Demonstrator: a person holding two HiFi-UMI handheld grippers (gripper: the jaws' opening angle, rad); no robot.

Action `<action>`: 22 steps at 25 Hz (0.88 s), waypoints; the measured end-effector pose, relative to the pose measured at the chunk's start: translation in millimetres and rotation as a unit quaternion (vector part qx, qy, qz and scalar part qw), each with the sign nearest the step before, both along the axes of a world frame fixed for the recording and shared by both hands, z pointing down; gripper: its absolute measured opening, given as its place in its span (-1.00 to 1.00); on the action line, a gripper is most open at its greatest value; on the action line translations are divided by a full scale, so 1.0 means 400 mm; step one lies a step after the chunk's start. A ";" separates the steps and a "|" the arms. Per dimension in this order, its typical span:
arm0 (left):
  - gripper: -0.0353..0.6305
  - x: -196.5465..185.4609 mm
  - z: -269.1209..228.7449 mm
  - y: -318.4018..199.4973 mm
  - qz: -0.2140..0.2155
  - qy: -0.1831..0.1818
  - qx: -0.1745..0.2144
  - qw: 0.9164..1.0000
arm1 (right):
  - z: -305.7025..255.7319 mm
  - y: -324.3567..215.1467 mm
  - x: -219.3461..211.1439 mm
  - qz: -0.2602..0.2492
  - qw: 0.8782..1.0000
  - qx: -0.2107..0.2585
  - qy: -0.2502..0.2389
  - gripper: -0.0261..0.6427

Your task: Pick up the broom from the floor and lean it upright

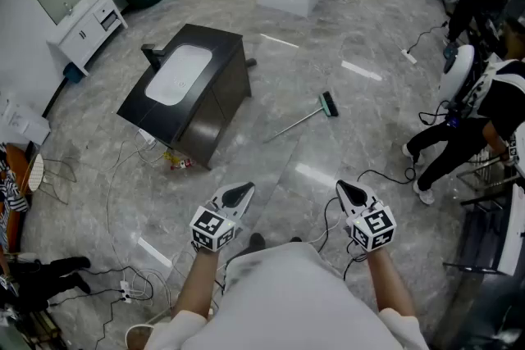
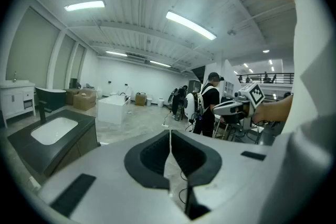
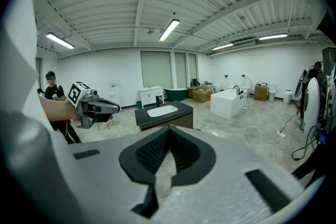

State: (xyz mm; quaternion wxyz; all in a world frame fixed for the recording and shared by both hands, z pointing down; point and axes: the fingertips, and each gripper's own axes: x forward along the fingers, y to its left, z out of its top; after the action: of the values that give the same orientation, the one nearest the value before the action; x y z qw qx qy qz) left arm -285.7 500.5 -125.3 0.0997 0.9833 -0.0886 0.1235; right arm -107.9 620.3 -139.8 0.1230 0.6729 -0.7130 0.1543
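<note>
I am holding the left tool (image 1: 243,193) and the right tool (image 1: 345,192) side by side, low in front of me. Both are sitting with jaws pressed together and nothing between them. The broom (image 1: 302,121) is lying flat on the floor (image 1: 361,135), well ahead of both tools and untouched. It is resting to the right of the black sink cabinet (image 1: 215,106), its head at the far end.

Person in black (image 1: 447,145) cut by right edge, broom (image 1: 299,122) far off (bristles too small to tell)
</note>
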 end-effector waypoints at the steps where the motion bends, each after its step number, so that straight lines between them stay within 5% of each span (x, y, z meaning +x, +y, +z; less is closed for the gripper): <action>1: -0.86 0.006 -0.001 0.002 0.000 0.000 0.001 1.000 | -0.001 0.000 0.005 -0.001 1.000 0.001 0.000 -0.92; 22: -0.86 0.144 0.023 0.104 -0.029 -0.009 -0.003 1.000 | 0.013 0.080 0.175 -0.021 1.000 0.004 -0.017 -0.92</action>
State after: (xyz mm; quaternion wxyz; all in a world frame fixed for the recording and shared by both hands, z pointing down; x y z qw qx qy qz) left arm -228.2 542.1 -116.1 0.1055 0.9790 -0.1170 0.1294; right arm -38.0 652.3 -134.8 0.1111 0.6558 -0.7294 0.1598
